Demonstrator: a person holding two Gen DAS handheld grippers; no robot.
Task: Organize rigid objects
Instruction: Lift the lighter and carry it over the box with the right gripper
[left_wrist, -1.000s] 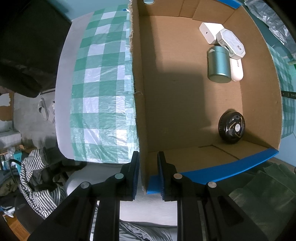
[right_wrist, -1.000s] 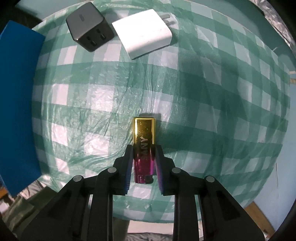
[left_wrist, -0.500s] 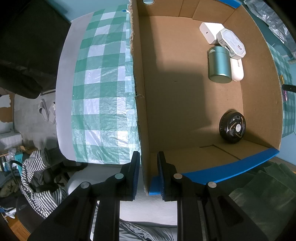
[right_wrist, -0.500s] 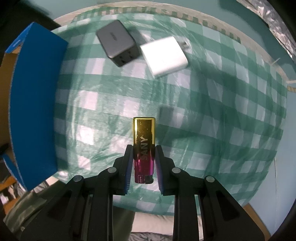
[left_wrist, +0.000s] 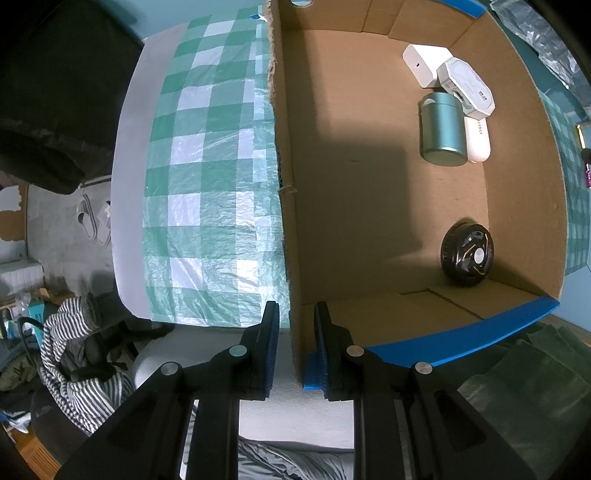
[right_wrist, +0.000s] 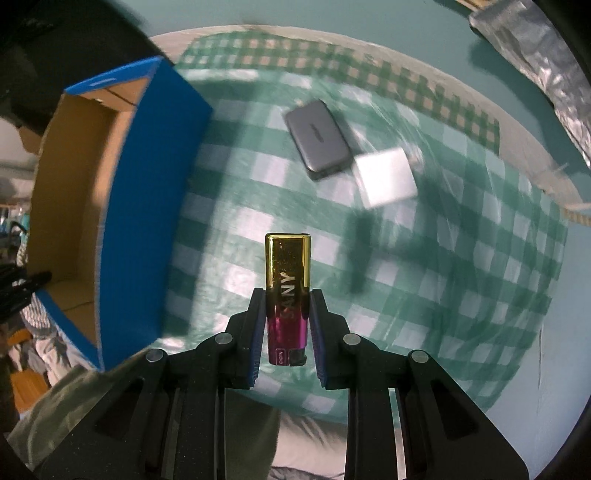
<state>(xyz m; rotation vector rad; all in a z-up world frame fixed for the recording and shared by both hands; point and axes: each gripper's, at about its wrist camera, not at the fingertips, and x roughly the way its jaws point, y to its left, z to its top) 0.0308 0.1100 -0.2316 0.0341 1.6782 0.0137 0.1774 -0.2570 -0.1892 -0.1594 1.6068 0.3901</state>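
My right gripper is shut on a gold and magenta lighter and holds it above the checked tablecloth. The cardboard box with blue outer walls lies to its left. My left gripper is shut on the box's near left wall. Inside the box lie a teal can, a black round object, and white items. A grey charger and a white charger lie on the cloth beyond the lighter.
The table's left strip with checked cloth runs beside the box. A striped garment and slippers lie on the floor below. Crinkled foil sits at the far right.
My right gripper has lifted the lighter off the cloth and swung toward the box, which now shows at the left. The left gripper and box have barely shifted.
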